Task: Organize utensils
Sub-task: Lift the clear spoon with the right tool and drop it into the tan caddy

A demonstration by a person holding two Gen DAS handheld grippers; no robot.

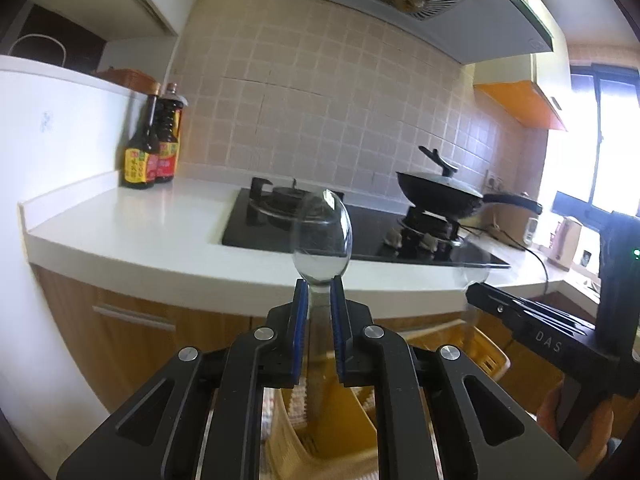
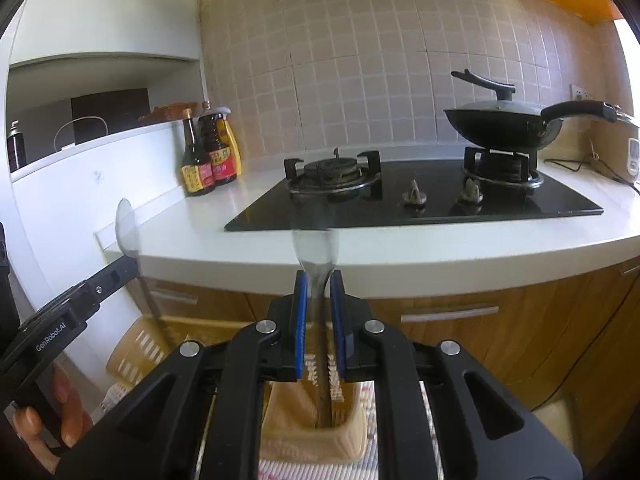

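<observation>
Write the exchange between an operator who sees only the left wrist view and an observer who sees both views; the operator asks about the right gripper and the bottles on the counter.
Operator: The spoon stands between my left gripper fingers. What is in the right gripper?
Observer: A blurred metal utensil with a flat, wide head stands between its fingers. I cannot tell whether the pads press on it.
Operator: Where does its handle go?
Observer: Down into a beige basket right below that gripper.
Operator: I count two dark bottles on the counter. Any more?
Observer: Yes, a yellow bottle stands behind them, against the tiled wall.
</observation>
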